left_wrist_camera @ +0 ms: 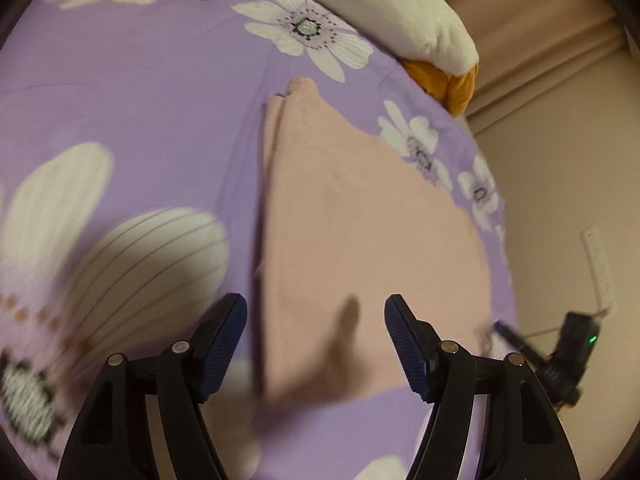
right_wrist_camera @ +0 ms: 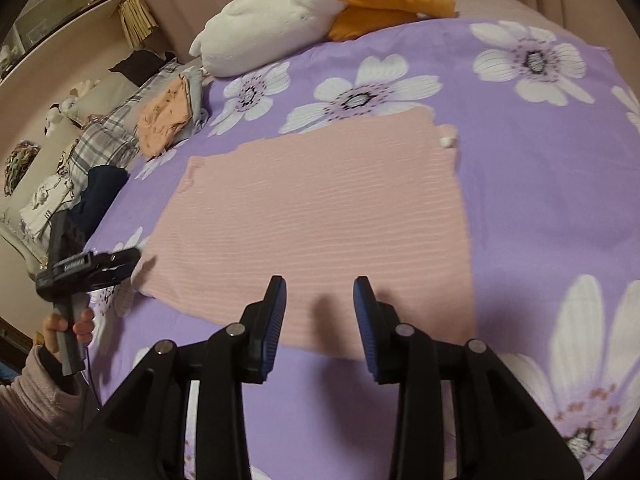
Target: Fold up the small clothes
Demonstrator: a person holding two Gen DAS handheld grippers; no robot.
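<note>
So no real containers in view; the only thing bearing anything is the bed, covered by a purple floral sheet (right_wrist_camera: 540, 184). On it: pink ribbed garment (right_wrist_camera: 320, 216) spread flat near the middle, white plush toy (right_wrist_camera: 276, 20) with orange parts at the far edge, and a pile of other clothes (right_wrist_camera: 168, 120) (peach piece on top, plaid and grey below) at the left side of the right wrist view.

Left gripper (left_wrist_camera: 316, 344) hovers over the near edge of the pink garment, jaws spread wide, nothing between the pads, cloth beneath looks untouched though the frame is blurred. In the right wrist view this same tool shows at the garment's left corner, tip just beside the cloth edge, held by a hand (right_wrist_camera: 68, 330) with a pinkish sleeve.

Right gripper (right_wrist_camera: 320, 312) sits over the garment's near hem, jaws moderately apart, empty; fabric lies flat under the gap, pads not pressing on it.

Garment looks partly folded in the left wrist view, a doubled edge along its left side.
</note>
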